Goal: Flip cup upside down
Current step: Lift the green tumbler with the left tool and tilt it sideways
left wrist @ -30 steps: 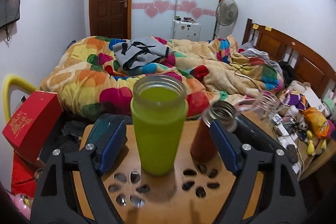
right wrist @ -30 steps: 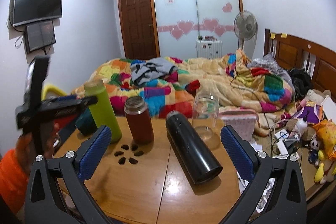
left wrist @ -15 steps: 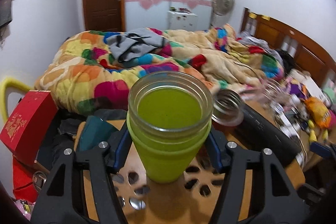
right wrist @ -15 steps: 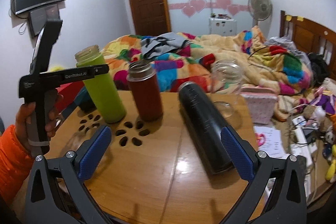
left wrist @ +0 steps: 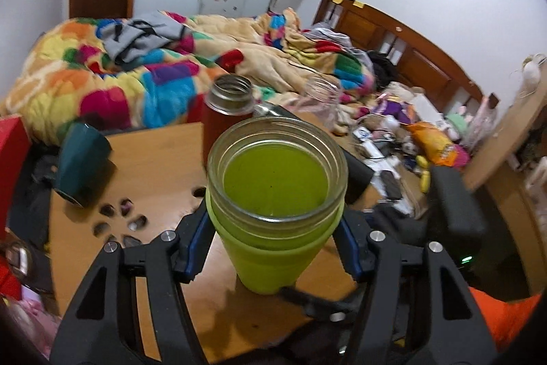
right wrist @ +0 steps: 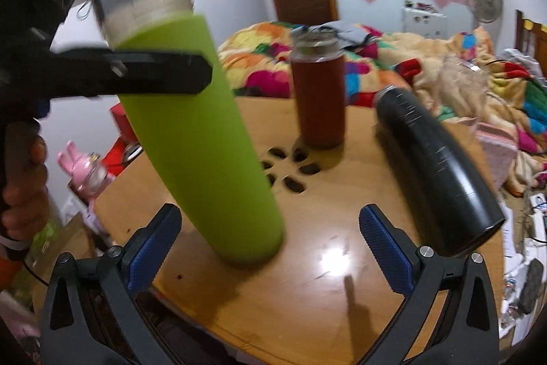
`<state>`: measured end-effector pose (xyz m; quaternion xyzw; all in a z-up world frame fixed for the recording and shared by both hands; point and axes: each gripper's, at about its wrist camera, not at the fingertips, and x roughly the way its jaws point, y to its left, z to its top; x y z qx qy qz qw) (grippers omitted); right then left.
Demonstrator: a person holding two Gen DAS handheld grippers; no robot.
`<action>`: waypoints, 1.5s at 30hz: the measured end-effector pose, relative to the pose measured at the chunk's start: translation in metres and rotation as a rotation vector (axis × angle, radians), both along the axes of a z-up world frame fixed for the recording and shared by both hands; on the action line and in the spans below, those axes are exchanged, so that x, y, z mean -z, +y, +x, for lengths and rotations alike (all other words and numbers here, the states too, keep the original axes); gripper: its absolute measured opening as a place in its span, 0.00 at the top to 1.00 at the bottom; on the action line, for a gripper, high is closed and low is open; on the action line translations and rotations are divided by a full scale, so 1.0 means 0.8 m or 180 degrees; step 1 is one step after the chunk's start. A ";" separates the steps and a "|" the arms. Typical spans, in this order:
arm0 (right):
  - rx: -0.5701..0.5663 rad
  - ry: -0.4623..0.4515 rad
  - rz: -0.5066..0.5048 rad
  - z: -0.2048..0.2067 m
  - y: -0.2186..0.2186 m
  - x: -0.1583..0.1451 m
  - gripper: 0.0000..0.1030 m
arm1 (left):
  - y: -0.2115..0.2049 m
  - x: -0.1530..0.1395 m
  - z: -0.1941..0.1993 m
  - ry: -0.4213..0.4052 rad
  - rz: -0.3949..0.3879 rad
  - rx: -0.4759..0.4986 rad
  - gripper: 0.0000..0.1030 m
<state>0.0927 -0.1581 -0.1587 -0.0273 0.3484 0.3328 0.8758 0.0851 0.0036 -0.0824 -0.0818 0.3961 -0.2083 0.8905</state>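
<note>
Left gripper [left wrist: 273,243] clamps one green cup [left wrist: 273,194]; three bottles nearby.

From my left wrist feed, the green cup [left wrist: 273,214] hides the blue pads of the left hand-held gripper [left wrist: 275,248] where they meet its sides, and I cannot see its base. Behind it, toward 12 o'clock, the red bottle [left wrist: 222,125] shows only its neck and one flank. The black flask [left wrist: 355,171] at 2 o'clock is mostly hidden.

On my right wrist feed the cup's glass neck [right wrist: 147,5] is smeared by blur, and a black gripper finger [right wrist: 136,74] crosses it. The clear jar [right wrist: 461,81] at 2 o'clock is too blurred to read. My hand [right wrist: 24,180] is cut off at 9 o'clock.
</note>
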 end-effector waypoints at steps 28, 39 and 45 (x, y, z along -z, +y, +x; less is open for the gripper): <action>-0.0381 -0.0225 -0.0313 -0.021 0.029 0.014 0.38 | 0.052 0.084 0.039 0.0632 -0.0919 -0.0699 0.30; -0.0500 -0.0166 -0.0305 -0.020 0.042 0.026 0.39 | 0.070 0.126 0.045 0.0993 -0.0971 -0.0935 0.23; -0.0513 -0.0142 -0.0308 -0.020 0.043 0.029 0.40 | 0.060 0.113 0.036 0.0805 -0.0529 -0.0873 0.22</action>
